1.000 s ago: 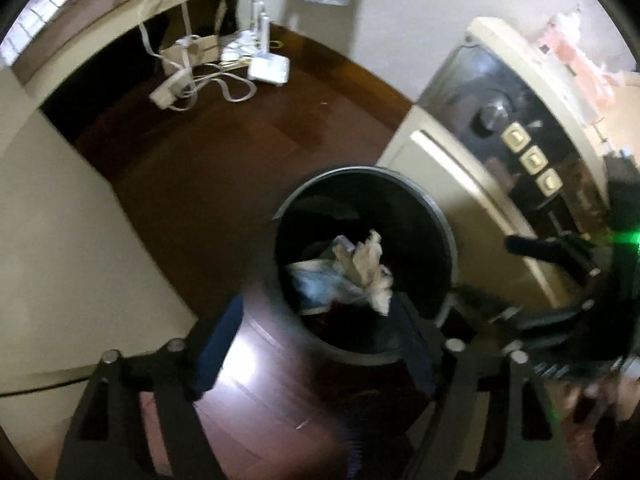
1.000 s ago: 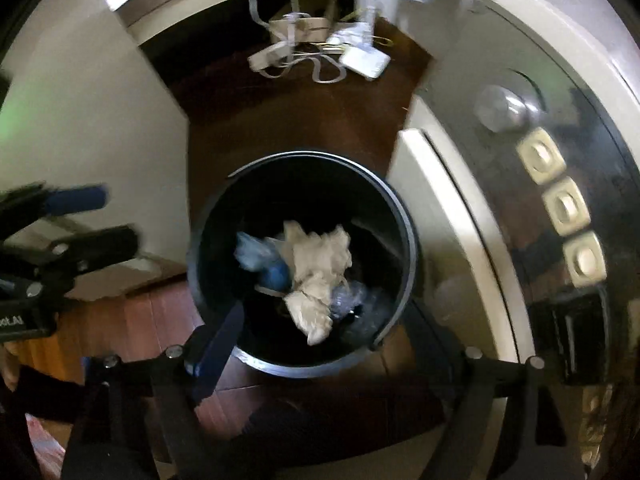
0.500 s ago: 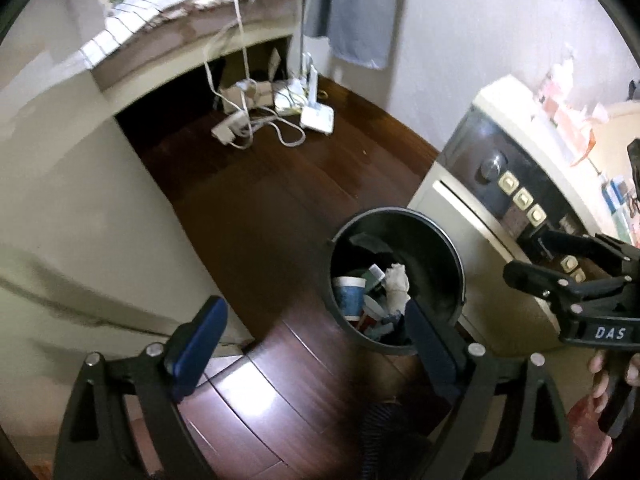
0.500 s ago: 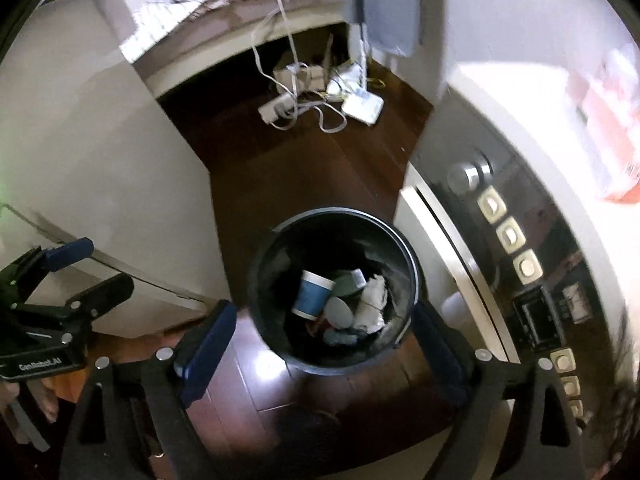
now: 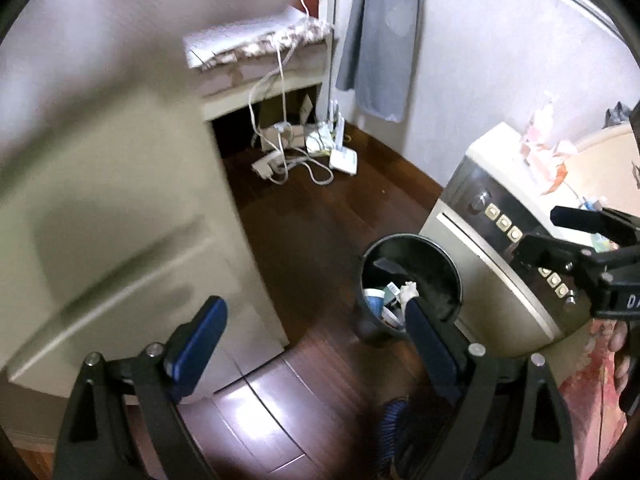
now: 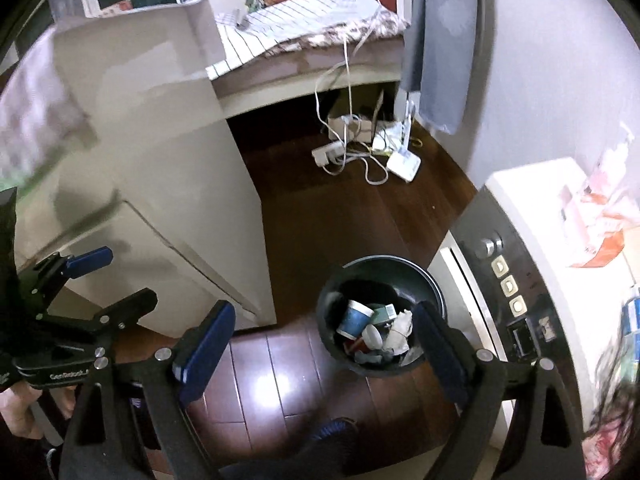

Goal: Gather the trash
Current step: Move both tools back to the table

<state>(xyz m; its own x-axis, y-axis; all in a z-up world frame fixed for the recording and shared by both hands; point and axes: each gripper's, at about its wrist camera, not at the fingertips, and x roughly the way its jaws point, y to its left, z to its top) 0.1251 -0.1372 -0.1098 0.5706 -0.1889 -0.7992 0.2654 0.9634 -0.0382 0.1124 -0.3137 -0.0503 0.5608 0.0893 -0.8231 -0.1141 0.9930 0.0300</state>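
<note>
Both grippers have pulled back from the black bin (image 6: 380,316), now lower right of centre with a blue cup (image 6: 355,317) and crumpled paper (image 6: 400,330) inside. Left gripper (image 5: 316,344) and right gripper (image 6: 324,344) gape wide, empty. "GenRobot" reads at left edge.

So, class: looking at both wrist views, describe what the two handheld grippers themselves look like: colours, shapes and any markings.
Both grippers are black frames of angular struts joined by silver bolts. The left gripper and right gripper each end in two flat blue pads. White lettering marks their bodies, partly readable as "GenRobot" on the left one's side. A bare hand grips its handle.
</note>
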